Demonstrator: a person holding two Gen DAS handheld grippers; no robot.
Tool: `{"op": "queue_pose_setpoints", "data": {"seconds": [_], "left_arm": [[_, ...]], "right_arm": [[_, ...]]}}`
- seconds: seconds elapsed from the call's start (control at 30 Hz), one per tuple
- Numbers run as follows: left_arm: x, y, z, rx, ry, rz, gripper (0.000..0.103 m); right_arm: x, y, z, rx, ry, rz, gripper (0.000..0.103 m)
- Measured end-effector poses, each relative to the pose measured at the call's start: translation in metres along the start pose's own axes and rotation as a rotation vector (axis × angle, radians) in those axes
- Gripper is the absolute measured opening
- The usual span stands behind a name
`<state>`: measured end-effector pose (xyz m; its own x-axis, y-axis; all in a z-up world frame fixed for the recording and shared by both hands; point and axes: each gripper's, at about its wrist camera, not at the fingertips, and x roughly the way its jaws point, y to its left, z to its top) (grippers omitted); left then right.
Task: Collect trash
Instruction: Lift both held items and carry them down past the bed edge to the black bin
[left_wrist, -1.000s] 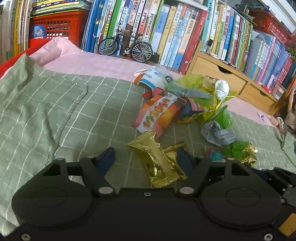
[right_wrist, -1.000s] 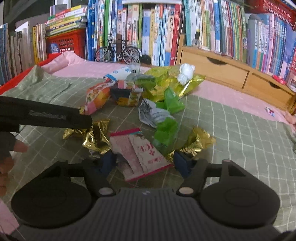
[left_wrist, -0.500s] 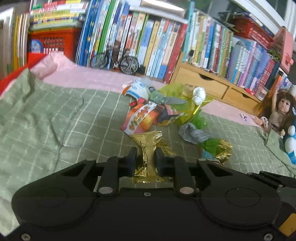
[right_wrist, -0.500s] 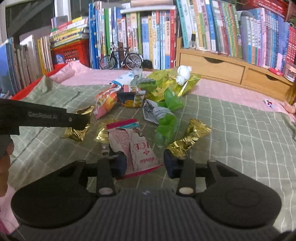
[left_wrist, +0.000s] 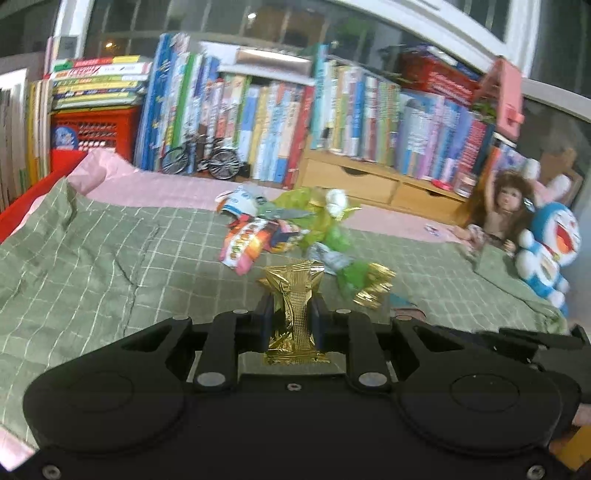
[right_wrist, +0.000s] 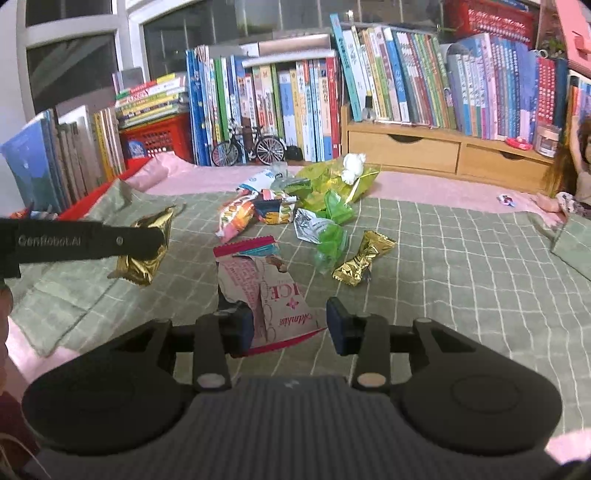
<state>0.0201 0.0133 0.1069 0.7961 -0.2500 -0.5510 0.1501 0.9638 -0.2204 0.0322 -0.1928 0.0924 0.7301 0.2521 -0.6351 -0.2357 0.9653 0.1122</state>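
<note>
Item 1: gold wrapper (left_wrist: 293, 306). My left tool (left_wrist: 291, 317) was pinched shut on its middle, lifting it clear of the green checked blanket (left_wrist: 92, 266) on the bed. A second before, that tool stood spread around the wrapper as it lay on the blanket; the grab was therefore done, and this piece was ready to carry off. No bin or bag showed in either view.

Item 2: pink torn packet (right_wrist: 266, 291). My right tool (right_wrist: 291, 325) had its jaws narrowed from their earlier wide spread. The packet sat between them; its left edge met the left pad, while a gap remained at the right pad (right_wrist: 338, 321). I judged this hold as partial at best, perhaps not secure.

Item 3: remaining trash on the bed. A second gold wrapper (right_wrist: 364, 258) lay near the middle, green plastic scraps (right_wrist: 330, 243) just beside it, and a heap of snack bags (right_wrist: 255, 210) towards the far edge by the books (right_wrist: 295, 110).

Both views had risen since the earlier frames, showing more shelf and window.
</note>
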Motion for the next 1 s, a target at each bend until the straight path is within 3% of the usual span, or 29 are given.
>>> {"op": "queue_pose_setpoints", "data": {"seconds": [0.17,0.37,0.63,1.0], "left_arm": [[-0.036,-0.01,-0.024,0.047,-0.019,-0.053,0.02],[-0.077,-0.005,-0.058,0.005,-0.011,-0.097,0.02],[-0.118,-0.001,-0.121,0.034,0.034,-0.086,0.02],[-0.108,0.01,-0.218,0.025,0.252,-0.01,0.02]], "right_arm": [[-0.031,0.004,-0.019,-0.002,-0.019,0.01,0.045],[-0.067,0.008,-0.046,0.026,-0.027,0.042,0.044],[-0.1,0.023,-0.097,0.045,0.012,0.064,0.045],[-0.092,0.053,-0.176,0.016,0.182,0.082,0.045]]}}
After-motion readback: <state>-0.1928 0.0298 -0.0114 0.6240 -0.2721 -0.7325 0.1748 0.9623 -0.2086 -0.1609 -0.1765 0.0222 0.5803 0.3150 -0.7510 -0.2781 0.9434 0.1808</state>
